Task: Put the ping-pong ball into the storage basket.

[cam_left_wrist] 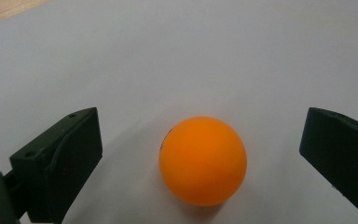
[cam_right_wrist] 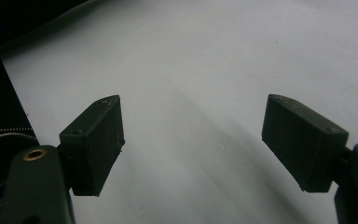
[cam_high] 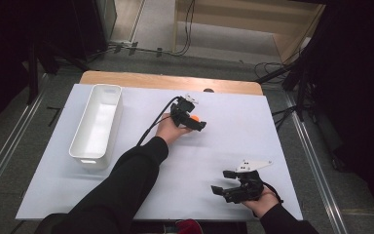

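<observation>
We see the left gripper's [cam_left_wrist: 200, 140] jaws spread wide around the orange ball [cam_left_wrist: 203, 161], not touching it, on the white surface [cam_high: 233, 141] far of centre. Our right gripper [cam_high: 224, 183] hovers near-right, jaws wide, empty. A white bin [cam_high: 85, 148] sits far left.

High view: dim room, black surroundings; the white table sheet [cam_high: 233, 146] is the brightest area, evenly lit, soft overall.
Left gripper view: orange ball [cam_left_wrist: 203, 161] sharp, with a gentle highlight on its upper surface and a small dark shadow beneath; faint shadow streak on the sheet to its left.
Right gripper view: darker, grey sheet [cam_right_wrist: 205, 70], diffuse shadow bands, black upper-left corner.
</observation>
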A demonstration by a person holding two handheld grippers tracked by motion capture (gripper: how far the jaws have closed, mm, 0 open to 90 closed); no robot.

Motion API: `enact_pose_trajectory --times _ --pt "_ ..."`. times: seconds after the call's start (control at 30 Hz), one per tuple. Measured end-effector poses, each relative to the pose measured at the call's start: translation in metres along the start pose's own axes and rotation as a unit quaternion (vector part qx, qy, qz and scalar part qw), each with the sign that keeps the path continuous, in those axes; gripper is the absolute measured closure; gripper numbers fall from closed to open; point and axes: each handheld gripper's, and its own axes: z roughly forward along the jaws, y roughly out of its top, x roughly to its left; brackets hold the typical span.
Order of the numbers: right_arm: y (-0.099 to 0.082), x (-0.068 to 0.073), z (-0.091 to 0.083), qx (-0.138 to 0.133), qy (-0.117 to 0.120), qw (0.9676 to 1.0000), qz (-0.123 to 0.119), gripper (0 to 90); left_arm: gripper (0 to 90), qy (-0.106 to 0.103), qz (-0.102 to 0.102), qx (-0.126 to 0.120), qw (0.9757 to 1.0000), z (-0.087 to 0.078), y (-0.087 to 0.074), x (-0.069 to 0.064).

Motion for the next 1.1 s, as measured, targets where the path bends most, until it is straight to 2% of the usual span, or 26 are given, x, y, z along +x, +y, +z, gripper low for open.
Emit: enact_pose_trajectory --times 0.23,0.4,0.43,0.53,0.6,0.63,0.67,0.83,1.1 --pt "-0.0001 0.0005 0.0002 0.0 -0.001 1.0 0.0 19.5 1.4 0.006 0.001 0.007 1.0 0.0026 -0.006 0.0011" --pt "0.0 0.0006 0.0003 0.001 0.0 1.0 0.001 19.5 9.1 0.015 0.01 0.004 0.9998 0.0014 -0.0075 0.0004" --pt "0.0 0.0007 0.0003 0.001 0.0 1.0 0.001 19.5 17.0 0.018 0.018 -0.003 0.9997 0.0 -0.0079 -0.0011" --pt "-0.0001 0.0008 0.0001 0.001 0.001 1.0 0.0 19.5 21.3 0.021 0.02 -0.001 0.9996 0.0002 -0.0081 -0.0029" --pt "-0.0001 -0.0004 -0.0004 0.0 0.0 1.0 -0.002 19.5 29.8 0.022 0.03 0.01 0.9993 0.0009 -0.009 -0.0034" --pt "-0.0001 -0.0004 -0.0004 0.0 0.0 1.0 -0.002 19.5 33.4 0.022 0.03 0.01 0.9993 0.0009 -0.009 -0.0034" --pt "-0.0002 -0.0007 -0.0007 0.0 0.0 1.0 0.0 19.5 33.4 0.017 0.03 0.013 0.9993 0.0009 -0.0094 -0.0031" --pt "-0.0002 -0.0007 -0.0009 0.0 -0.001 1.0 0.0 19.5 48.4 0.023 0.031 0.013 0.9992 0.0005 -0.0091 -0.0033" --pt "-0.0004 -0.0003 -0.0008 0.001 -0.002 1.0 -0.002 19.5 50.4 0.029 0.037 0.011 0.9988 0.0013 -0.0091 -0.0048"
